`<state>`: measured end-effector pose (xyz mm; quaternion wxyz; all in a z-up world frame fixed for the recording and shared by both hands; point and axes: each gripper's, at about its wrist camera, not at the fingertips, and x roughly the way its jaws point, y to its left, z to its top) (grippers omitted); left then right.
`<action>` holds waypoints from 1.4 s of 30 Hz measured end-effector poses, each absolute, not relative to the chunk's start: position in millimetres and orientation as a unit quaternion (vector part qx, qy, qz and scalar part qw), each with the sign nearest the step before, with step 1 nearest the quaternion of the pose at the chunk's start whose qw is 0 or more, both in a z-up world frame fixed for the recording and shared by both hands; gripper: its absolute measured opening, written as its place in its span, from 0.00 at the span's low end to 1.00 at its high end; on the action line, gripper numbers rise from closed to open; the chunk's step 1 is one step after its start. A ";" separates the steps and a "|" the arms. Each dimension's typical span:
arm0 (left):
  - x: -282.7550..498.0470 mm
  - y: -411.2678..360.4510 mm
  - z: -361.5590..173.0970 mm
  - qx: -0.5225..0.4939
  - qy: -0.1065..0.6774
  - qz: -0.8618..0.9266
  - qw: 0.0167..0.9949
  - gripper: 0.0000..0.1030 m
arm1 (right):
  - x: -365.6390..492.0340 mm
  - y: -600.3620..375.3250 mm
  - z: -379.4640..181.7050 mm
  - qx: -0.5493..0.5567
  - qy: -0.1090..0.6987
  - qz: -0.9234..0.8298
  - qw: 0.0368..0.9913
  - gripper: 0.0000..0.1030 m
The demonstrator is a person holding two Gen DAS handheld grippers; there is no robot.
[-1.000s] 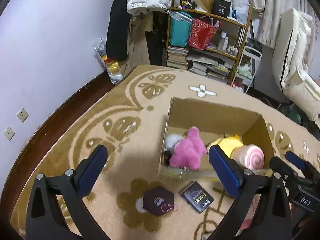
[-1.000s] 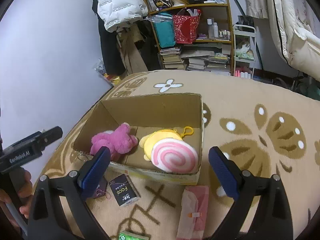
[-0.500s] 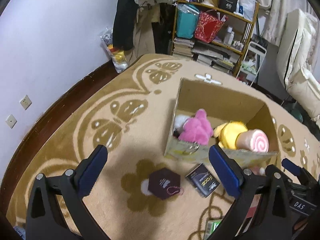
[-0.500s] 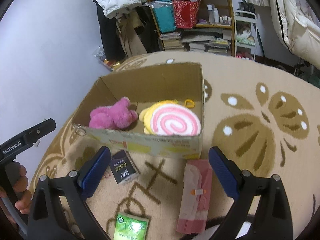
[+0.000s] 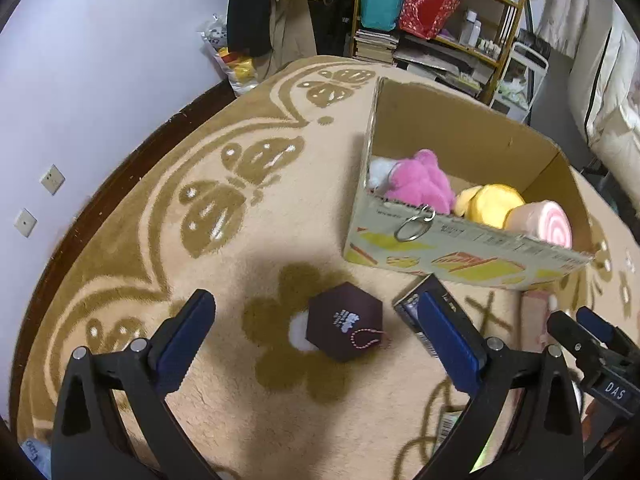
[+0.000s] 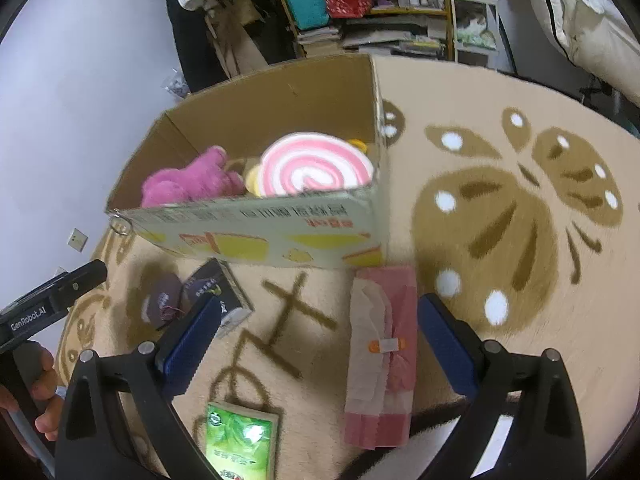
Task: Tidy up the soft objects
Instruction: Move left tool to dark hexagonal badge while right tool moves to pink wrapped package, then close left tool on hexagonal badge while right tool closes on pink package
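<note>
An open cardboard box stands on the carpet. It holds a pink plush, a yellow plush and a pink-and-white swirl cushion. My left gripper is open and empty, low over a dark hexagonal pouch in front of the box. My right gripper is open and empty, over a pink tissue pack. A black packet lies by the box; in the left wrist view my finger partly hides it.
A green packet lies on the carpet at the near edge. A cluttered shelf and hanging coats stand behind the box. The wall with sockets runs along the left. A white padded seat is at the right.
Both grippers have pulled back and down from the box, so the box now sits farther ahead and the packets on the carpet have come under the fingers. Both stayed open.
</note>
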<state>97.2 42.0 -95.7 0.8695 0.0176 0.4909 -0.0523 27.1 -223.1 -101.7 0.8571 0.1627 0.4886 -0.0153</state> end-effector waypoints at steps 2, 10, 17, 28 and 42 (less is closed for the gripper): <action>97.7 43.8 -99.3 0.009 0.491 -0.058 0.869 0.97 | 28.1 -223.7 -107.8 0.164 0.496 -0.017 0.852 1.00; 108.1 38.5 -136.0 0.021 0.533 -0.065 0.844 0.97 | 31.9 -223.1 -132.5 0.176 0.531 -0.023 0.829 1.00; 111.8 27.9 -162.7 0.047 0.558 -0.068 0.826 0.97 | 32.8 -230.5 -151.3 0.187 0.557 -0.036 0.808 1.00; 127.8 36.6 -189.1 0.024 0.572 -0.058 0.818 0.95 | 31.1 -241.4 -170.2 0.193 0.574 -0.054 0.794 0.71; 135.0 29.5 -202.1 0.065 0.563 -0.057 0.822 0.93 | 26.9 -276.5 -180.5 0.236 0.567 -0.051 0.788 0.71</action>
